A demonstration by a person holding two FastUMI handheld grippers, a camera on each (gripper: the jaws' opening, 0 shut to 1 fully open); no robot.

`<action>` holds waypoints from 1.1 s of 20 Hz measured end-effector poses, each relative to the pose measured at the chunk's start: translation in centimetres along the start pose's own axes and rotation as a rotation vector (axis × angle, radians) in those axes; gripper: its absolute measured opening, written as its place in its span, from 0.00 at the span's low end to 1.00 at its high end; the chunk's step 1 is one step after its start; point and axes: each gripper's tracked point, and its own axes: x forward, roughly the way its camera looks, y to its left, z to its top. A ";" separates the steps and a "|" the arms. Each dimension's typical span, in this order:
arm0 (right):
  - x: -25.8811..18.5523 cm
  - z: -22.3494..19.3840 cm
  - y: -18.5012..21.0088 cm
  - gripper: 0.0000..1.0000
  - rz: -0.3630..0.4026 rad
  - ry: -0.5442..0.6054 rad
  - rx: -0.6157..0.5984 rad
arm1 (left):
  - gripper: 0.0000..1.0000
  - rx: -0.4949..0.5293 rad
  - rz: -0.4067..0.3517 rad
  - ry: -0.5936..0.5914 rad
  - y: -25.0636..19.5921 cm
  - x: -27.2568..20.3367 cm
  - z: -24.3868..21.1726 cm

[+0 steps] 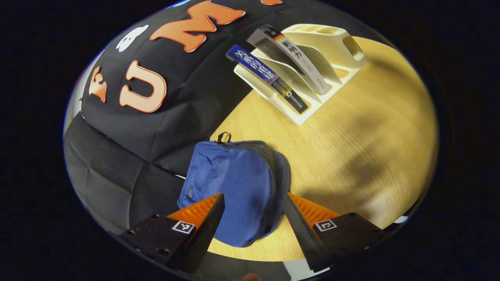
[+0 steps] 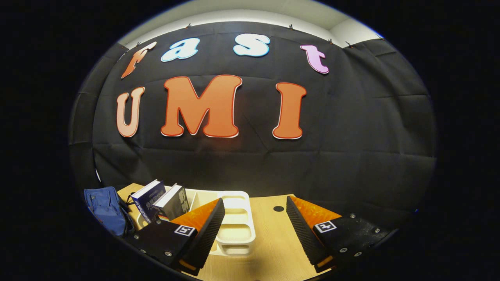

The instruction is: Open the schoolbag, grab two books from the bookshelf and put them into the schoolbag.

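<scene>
the left gripper [image 1: 254, 212] has its fingers wide apart over the closed blue schoolbag [image 1: 234, 187] on the table [image 1: 351, 136], so it should go for the zip pull [image 1: 223, 137], while the right gripper [image 2: 254, 214], also wide apart, waits near the bookshelf [image 2: 234, 222] with two books [image 2: 160, 201].

1. In my left gripper view the schoolbag [image 1: 234, 187] lies on the tabletop [image 1: 371, 148], between my tongs.
2. The bookshelf [image 1: 312, 66] stands at one o'clock from it, well apart.
3. Two books [image 1: 269, 78] lean in the bookshelf's slots, side by side.
</scene>
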 end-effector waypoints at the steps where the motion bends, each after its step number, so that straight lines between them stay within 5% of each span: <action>1: 0.0 -0.1 -0.3 0.94 -0.004 0.005 0.004 | 0.95 0.016 0.008 0.013 -0.4 0.4 -0.6; 5: -0.3 -0.2 -1.0 0.95 -0.009 0.003 -0.003 | 0.93 0.119 0.054 0.039 -0.8 1.4 -1.8; 6: -0.3 -0.2 -1.0 0.94 -0.005 0.002 -0.007 | 0.80 0.134 0.064 0.039 -0.8 1.4 -2.1; 9: -0.3 -0.1 -1.1 0.94 -0.002 -0.004 -0.021 | 0.72 0.109 0.071 0.089 -0.6 2.9 -3.4; 10: -0.4 -0.1 -1.1 0.95 -0.001 -0.004 -0.021 | 0.81 0.102 0.079 0.102 -0.3 3.4 -3.6; 11: -0.5 0.0 -1.1 0.94 0.000 -0.004 -0.019 | 0.66 0.100 0.089 0.104 0.1 3.8 -3.6; 14: -0.8 -0.1 -1.3 0.95 -0.007 -0.005 -0.020 | 0.58 0.082 0.072 0.099 0.0 3.8 -3.0; 16: -0.9 -0.2 -1.0 0.95 -0.006 -0.003 -0.023 | 0.33 0.073 0.065 0.106 0.2 3.9 -3.2; 17: -0.9 -0.2 -0.9 0.95 -0.003 -0.003 -0.026 | 0.12 0.058 0.058 0.109 0.3 3.6 -2.9; 22: -0.8 -0.4 1.4 0.95 0.041 0.015 -0.038 | 0.05 -0.123 -0.028 0.098 3.6 2.5 -1.0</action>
